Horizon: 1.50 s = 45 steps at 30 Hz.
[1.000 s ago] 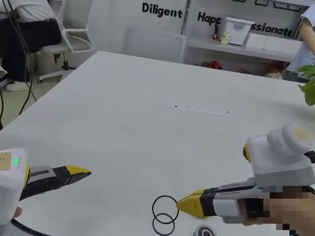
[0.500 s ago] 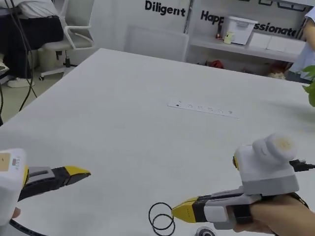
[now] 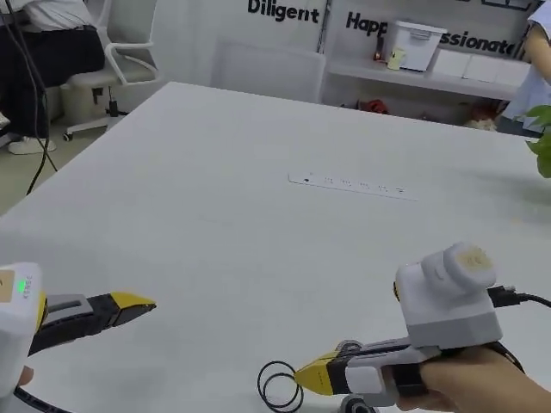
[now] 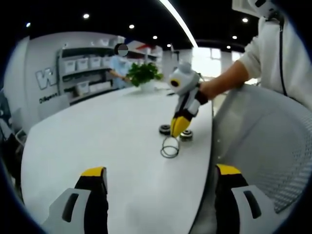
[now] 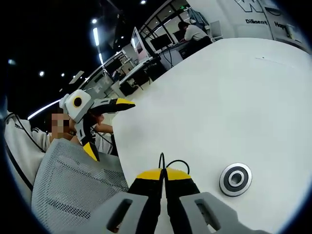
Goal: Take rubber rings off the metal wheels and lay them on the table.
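Our left gripper (image 3: 142,304) has its jaws wide apart. Two rubber rings (image 3: 280,385) lie on the table (image 3: 258,215), touching the tip of our right gripper (image 3: 303,377), whose jaws are together. A metal wheel (image 5: 235,179) sits just beside it.

Two rubber rings (image 3: 277,385) and two metal wheels (image 4: 185,135).

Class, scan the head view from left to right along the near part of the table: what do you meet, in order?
left gripper → rubber rings → right gripper
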Available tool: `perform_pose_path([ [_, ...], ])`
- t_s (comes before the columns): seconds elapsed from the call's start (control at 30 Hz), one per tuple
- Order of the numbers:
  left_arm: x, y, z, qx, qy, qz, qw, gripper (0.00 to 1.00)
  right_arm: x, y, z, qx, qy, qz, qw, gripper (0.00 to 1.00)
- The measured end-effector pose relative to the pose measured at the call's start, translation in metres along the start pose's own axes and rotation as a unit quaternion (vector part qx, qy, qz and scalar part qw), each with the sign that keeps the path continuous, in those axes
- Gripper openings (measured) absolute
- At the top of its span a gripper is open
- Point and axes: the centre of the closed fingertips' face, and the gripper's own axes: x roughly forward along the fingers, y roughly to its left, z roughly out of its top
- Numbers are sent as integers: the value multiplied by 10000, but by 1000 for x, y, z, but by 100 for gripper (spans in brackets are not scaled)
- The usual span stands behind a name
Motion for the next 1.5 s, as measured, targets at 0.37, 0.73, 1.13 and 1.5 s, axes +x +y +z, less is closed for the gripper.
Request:
perform_pose_path([
  [0.37, 2, 1, 2, -14, -13, -35, 10000, 93, 0, -11, -2, 45, -40, -193, 9998, 0],
  [0.73, 6, 5, 0, -71, 0, -59, 10000, 93, -1, -25, -6, 145, -8, -352, 9993, 0],
  [1.13, 12, 4, -2, -63, 56, -125, 9999, 93, -5, -38, -8, 285, -31, -526, 9982, 0],
  [1.5, 12, 6, -2, -48, 90, -128, 9999, 93, -8, -44, -8, 290, -43, -652, 9974, 0],
])
